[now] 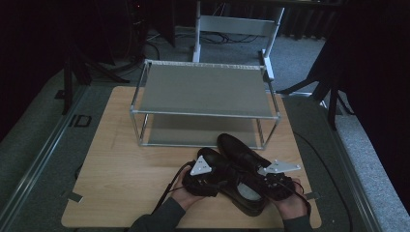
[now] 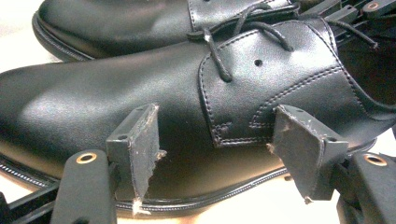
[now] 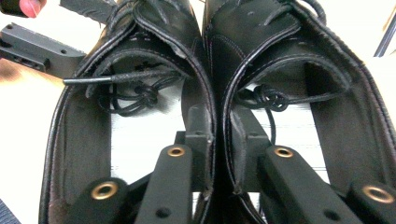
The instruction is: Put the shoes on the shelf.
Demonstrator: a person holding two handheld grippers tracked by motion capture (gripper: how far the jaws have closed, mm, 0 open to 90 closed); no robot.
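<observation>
**While both shoes are pinched by their touching collars, the pair sits near the front edge of the desk**

Since the two black leather lace-up dress shoes (image 1: 237, 169) stand side by side on the pale wooden desk (image 1: 125, 164), toward its front edge and right of centre, they can be handled as one unit. The right gripper (image 3: 215, 154) has one jaw inside each shoe opening, and the two jaws press the inner collar walls together; they have just eased apart slightly, yet both walls are clamped between the pads. That is probably the best hold: the collar is stitched, doubled and fairly stiff, whereas the polished upper looks slick and would likely slide under a pad.

The left gripper (image 2: 215, 149) rests against the outer flank of the nearer shoe (image 2: 140, 102), jaws spread wide with the smooth side panel between them; the pads do not seem to bite, so it steadies rather than grips. A pair like this is likely moderately heavy, with rigid soles and softer sides, so the toes may sag if lifted by the collars alone.

Behind the shoes, at the far half of the desk, stands a two-tier metal-framed shoe rack with grey shelves (image 1: 203, 92). Both shelves are bare. Loose black laces (image 3: 135, 93) lie tucked inside each shoe.
</observation>
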